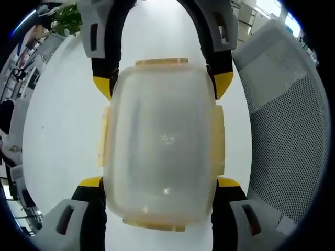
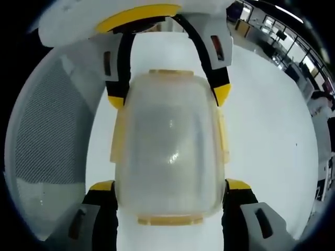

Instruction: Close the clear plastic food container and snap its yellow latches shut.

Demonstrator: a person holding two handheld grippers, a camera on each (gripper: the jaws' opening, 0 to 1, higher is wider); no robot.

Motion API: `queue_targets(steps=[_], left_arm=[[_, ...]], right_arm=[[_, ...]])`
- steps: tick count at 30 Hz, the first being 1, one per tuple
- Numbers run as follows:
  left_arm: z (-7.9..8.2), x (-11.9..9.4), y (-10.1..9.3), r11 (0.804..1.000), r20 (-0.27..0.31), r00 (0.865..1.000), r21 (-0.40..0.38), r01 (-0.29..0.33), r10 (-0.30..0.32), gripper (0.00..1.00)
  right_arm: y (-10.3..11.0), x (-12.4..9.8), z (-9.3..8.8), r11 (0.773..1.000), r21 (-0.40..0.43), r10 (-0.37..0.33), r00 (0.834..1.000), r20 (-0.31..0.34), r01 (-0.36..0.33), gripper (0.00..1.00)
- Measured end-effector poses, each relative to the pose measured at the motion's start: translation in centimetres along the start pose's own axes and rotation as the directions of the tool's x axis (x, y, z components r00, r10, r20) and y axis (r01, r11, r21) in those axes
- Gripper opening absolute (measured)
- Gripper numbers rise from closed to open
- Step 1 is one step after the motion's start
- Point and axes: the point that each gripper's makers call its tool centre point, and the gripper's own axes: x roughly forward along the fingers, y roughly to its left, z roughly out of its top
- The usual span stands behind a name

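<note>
Between both grippers' fingers lies the closed container.

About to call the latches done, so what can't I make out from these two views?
- Latch state: side latches on the container, left gripper view, blurred, lens too close.
- Contents: cloudy lid, right gripper view.
- Jaw contact: left gripper, right gripper; container hides it.

Office-type room: white table, grey mesh chair, potted plant, ceiling lights, desks in bkgd.
</note>
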Motion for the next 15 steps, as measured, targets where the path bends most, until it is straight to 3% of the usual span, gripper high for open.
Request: queue_targets(steps=[5, 7, 11, 15], left_arm=[[-0.2, 0.2, 0.3, 1.000, 0.002, 1.000, 0.015, -0.017, 0.017, 0.84], [-0.7, 0.6, 1.4, 0.994, -0.027, 0.996, 0.068, -0.085, 0.087, 0.84], [-0.8, 0.7, 1.5, 0.997, -0.046, 0.997, 0.052, -0.058, 0.061, 0.85], [-0.9, 0.6, 1.8, 0.997, -0.025, 0.998, 0.053, -0.054, 0.055, 0.85]], right_arm=[[-0.2, 0.0, 0.2, 1.000, 0.019, -0.008, 1.000, 0.015, 0.007, 0.83], [-0.5, 0.1, 0.8, 0.999, 0.050, -0.021, 0.999, 0.045, 0.018, 0.83], [-0.5, 0.1, 0.6, 0.999, 0.032, -0.009, 1.000, 0.030, 0.008, 0.83], [-0.8, 0.1, 0.7, 1.000, 0.029, -0.009, 0.999, 0.031, 0.008, 0.82]])
